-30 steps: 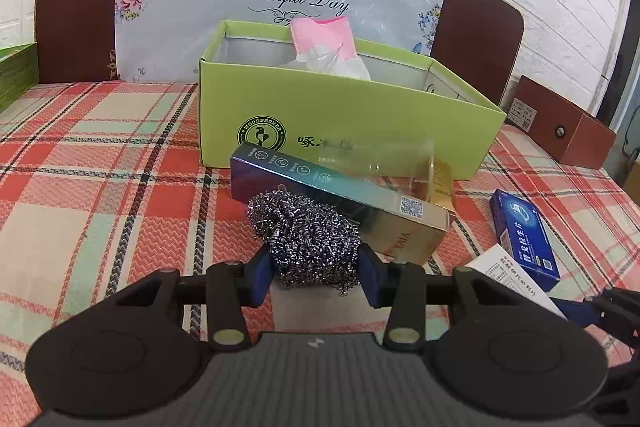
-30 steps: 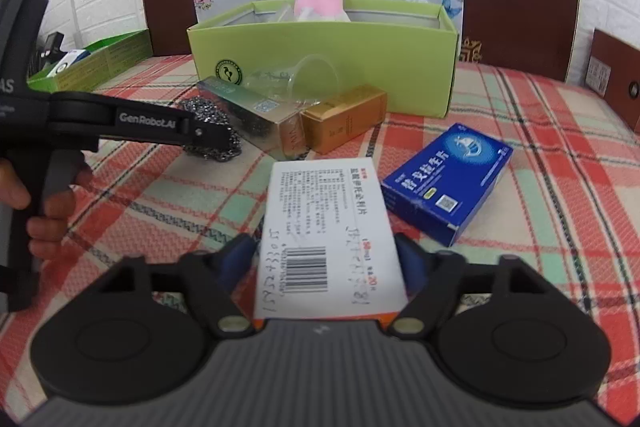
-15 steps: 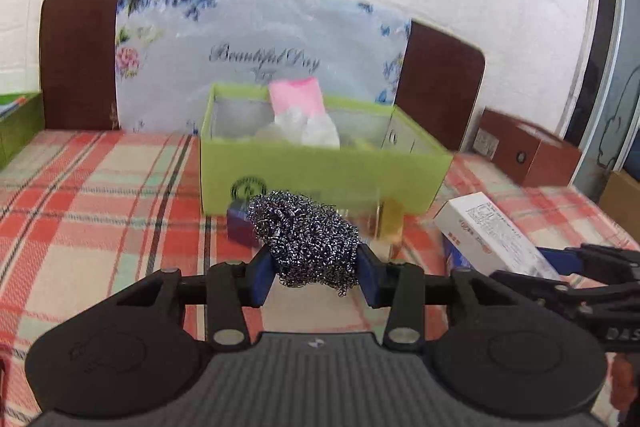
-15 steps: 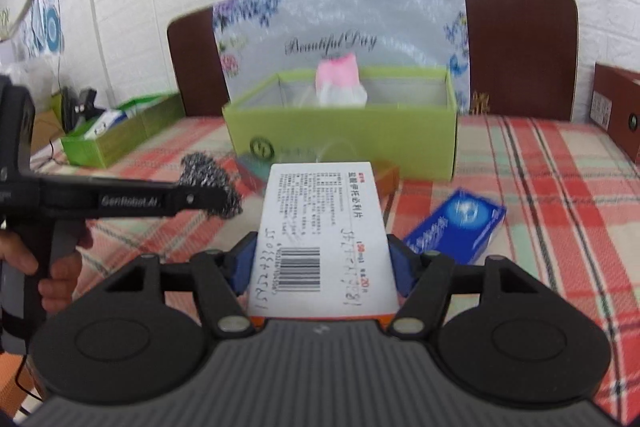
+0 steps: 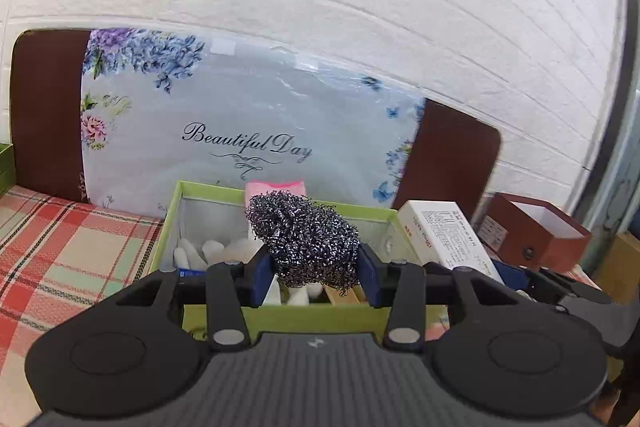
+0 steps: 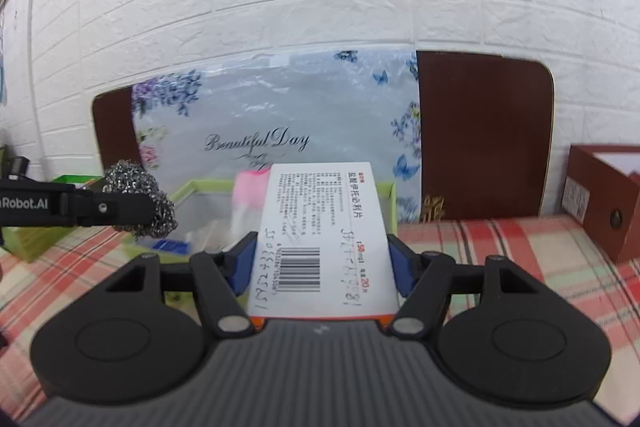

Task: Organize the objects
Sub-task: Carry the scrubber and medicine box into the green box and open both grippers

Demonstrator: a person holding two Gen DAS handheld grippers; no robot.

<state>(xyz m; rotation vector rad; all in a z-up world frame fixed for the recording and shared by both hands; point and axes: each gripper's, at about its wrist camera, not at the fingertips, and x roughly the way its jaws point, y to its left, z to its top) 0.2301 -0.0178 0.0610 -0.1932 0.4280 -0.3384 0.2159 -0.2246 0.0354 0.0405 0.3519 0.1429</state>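
Both grippers carry items above the green box.
The left gripper (image 5: pixel 311 269) clamps the steel wool scourer (image 5: pixel 306 241), the right gripper (image 6: pixel 320 261) clamps the white medicine box (image 6: pixel 322 235); releasing too early may drop them outside the green box (image 5: pixel 172 217).

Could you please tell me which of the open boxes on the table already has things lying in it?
The green box, under the steel wool: white items lie inside it. The brown box looks empty.

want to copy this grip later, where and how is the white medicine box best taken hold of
Grip the white medicine box across its two long narrow edges near the barcode end, coming in along its length from that end. The broad printed face stays up, and the flat parallel sides suit the right gripper, which holds it just so.
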